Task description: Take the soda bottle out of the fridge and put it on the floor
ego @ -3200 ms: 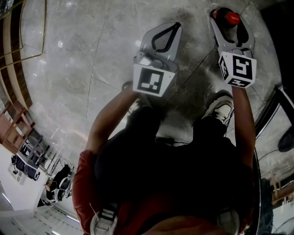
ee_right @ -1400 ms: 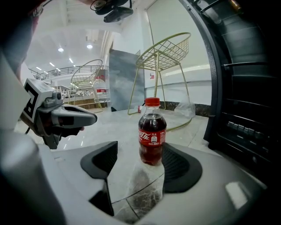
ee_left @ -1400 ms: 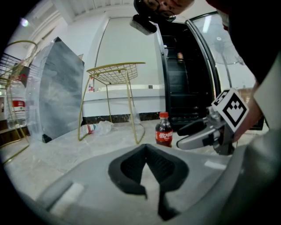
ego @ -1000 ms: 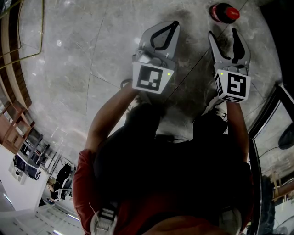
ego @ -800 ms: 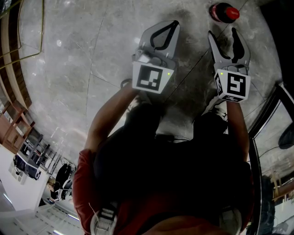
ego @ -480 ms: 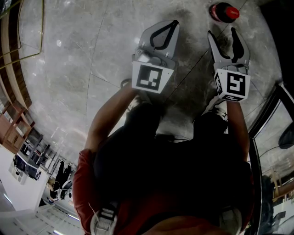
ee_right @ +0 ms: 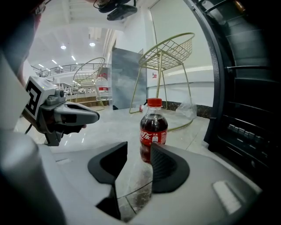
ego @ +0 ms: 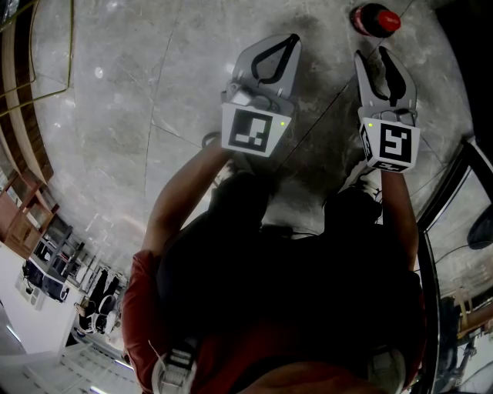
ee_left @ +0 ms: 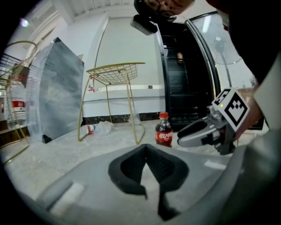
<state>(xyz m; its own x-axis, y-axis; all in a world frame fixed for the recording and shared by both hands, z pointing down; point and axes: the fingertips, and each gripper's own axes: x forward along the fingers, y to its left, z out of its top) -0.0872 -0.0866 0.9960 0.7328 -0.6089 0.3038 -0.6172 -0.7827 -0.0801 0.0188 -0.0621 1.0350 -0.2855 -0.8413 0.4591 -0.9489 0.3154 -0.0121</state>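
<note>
The soda bottle (ego: 376,21), dark cola with a red cap, stands upright on the grey stone floor (ego: 123,115). My right gripper (ego: 373,54) sits just short of it and does not touch it. Its jaws are closing with nothing between them; in the right gripper view the bottle (ee_right: 153,132) stands beyond the tips of the right gripper (ee_right: 139,151). My left gripper (ego: 291,40) hovers over the floor to the left, shut and empty. In the left gripper view, the left gripper (ee_left: 145,147) faces the bottle (ee_left: 163,129), with the right gripper's fingers (ee_left: 193,134) beside it.
The open black fridge (ee_right: 250,110) stands close on the right, its door edge (ego: 454,192) beside my right arm. A gold wire stool (ee_left: 116,72) stands behind the bottle, with a crumpled plastic bottle (ee_left: 99,128) under it and a grey slab (ee_left: 57,96) to its left.
The right gripper, earlier around the bottle, has let go and drawn back toward me. The bottle stays standing. In the last half second the right jaws have narrowed. The left gripper has not moved.
</note>
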